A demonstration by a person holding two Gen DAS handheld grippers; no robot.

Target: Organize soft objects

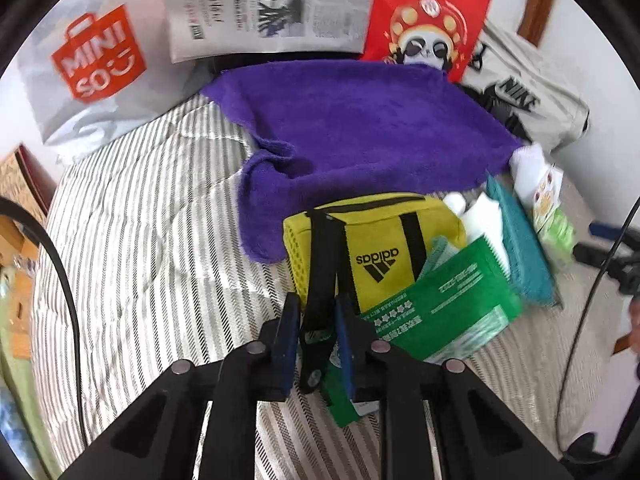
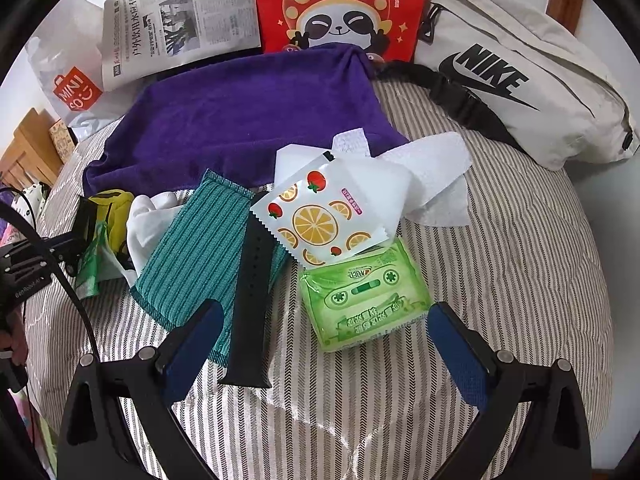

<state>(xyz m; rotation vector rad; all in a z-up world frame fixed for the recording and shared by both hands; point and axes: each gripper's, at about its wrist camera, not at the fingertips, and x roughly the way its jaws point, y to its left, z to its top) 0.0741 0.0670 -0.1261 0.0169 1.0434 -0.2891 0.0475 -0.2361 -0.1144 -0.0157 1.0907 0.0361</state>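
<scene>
Jaws of left gripper pinched yellow bag's black strap, right gripper jaws spread above green tissue pack, striped bed beneath.

Black angular grippers w/ blue-padded jaws, silver pivot screws, thin black cables alongside.

A striped bed cover carried everything, with a purple towel spread across its middle. Just in front of the towel lay a yellow bag, a teal cloth and a green tissue pack. Behind the towel stood a red panda bag, a newspaper and a white Miniso bag; a beige Nike pouch lay to the towel's right.
</scene>
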